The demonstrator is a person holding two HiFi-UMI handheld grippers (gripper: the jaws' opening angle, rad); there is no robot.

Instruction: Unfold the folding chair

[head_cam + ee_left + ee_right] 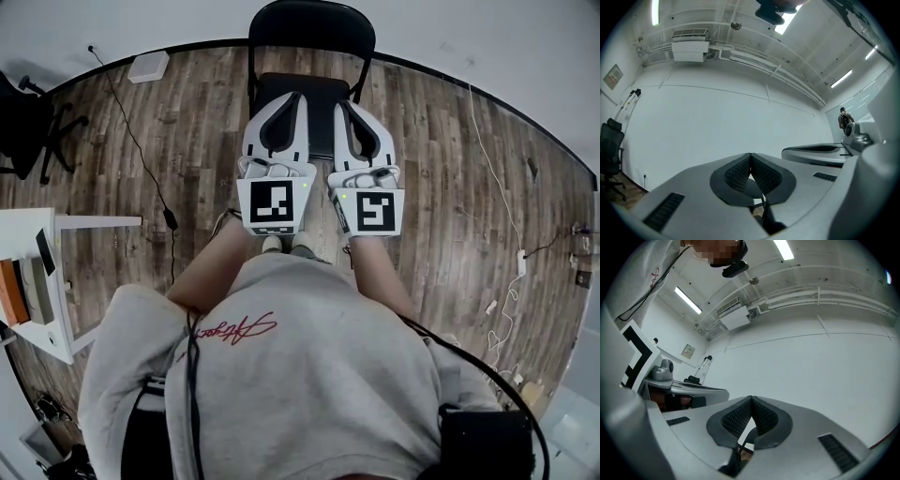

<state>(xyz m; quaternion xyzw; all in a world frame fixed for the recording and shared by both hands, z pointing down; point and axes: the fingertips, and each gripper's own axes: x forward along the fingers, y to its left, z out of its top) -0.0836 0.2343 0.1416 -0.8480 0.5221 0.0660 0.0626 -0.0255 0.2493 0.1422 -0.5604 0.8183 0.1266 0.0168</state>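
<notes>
Holding our left gripper (286, 101) and right gripper (349, 108) side by side, both jaws pressed together on nothing, black folding chair (311, 33) just ahead, at the wooden floor's (187, 122) far edge.

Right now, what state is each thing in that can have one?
folding chair: looks unfolded, seat down, standing on the floor, held by neither tool.
left tool: shut, nothing between its jaws.
right tool: shut, nothing between its jaws, side by side with the left tool.
office chair: upright, at the left edge of the head view.
</notes>
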